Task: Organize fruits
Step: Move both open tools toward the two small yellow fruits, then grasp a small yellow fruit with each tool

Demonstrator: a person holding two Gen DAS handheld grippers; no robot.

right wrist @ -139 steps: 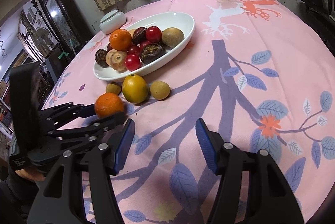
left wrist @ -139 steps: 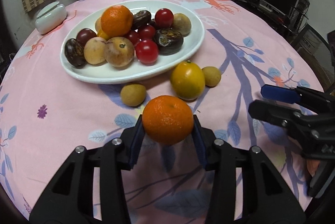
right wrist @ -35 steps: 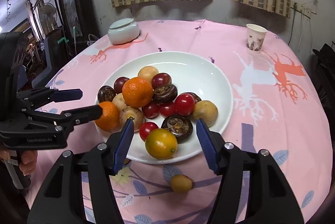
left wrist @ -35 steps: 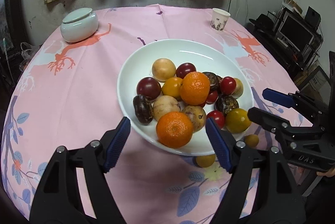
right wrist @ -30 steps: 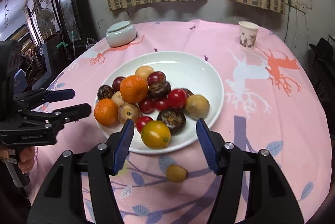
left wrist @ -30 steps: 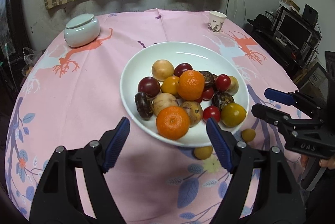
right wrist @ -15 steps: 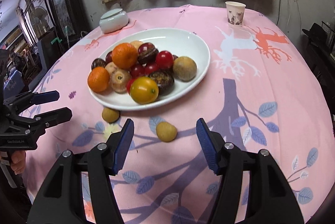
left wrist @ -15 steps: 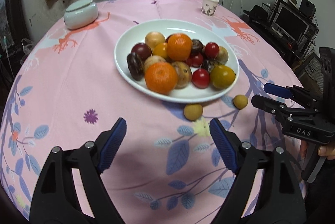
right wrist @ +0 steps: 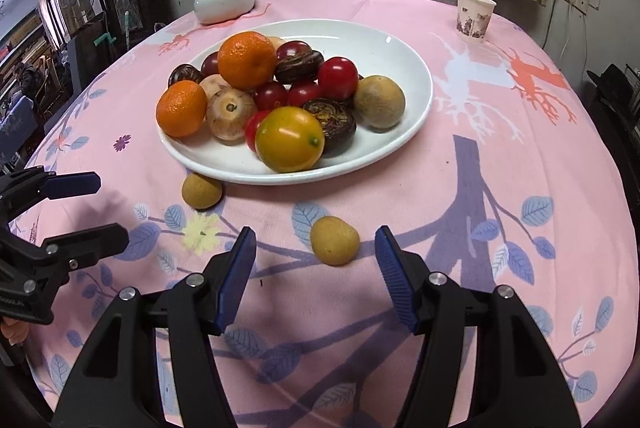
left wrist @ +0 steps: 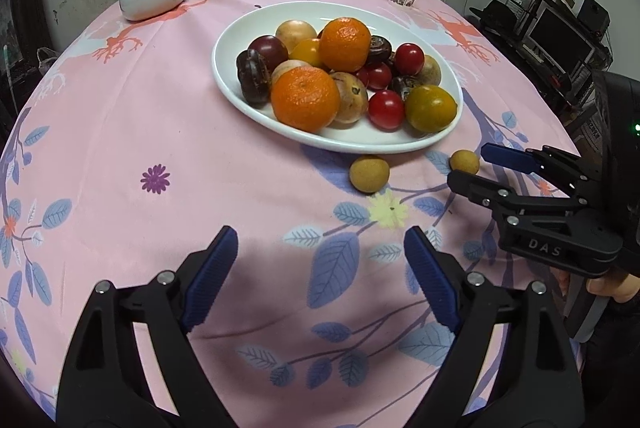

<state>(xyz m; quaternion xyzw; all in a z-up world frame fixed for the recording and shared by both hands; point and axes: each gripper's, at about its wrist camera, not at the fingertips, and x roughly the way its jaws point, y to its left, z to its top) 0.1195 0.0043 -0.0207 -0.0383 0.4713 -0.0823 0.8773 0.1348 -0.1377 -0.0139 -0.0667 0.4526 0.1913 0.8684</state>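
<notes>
**Both hands above the last loose fruit**

My left fingers (left wrist: 320, 280) had just been spreading wider and stood well apart with nothing between them, over bare pink cloth on the surface (left wrist: 120, 131). My right fingers (right wrist: 316, 272) stood partly open and held nothing; a small tan fruit (right wrist: 335, 240) lay on the cloth just ahead of their gap, touching neither pad. A second small tan fruit (right wrist: 201, 190) lay just beside the near rim of the white plate (right wrist: 416, 99). The plate carried the piled fruit: two oranges, red and dark ones, a yellow-green one (right wrist: 289, 138) at its near edge.
</notes>
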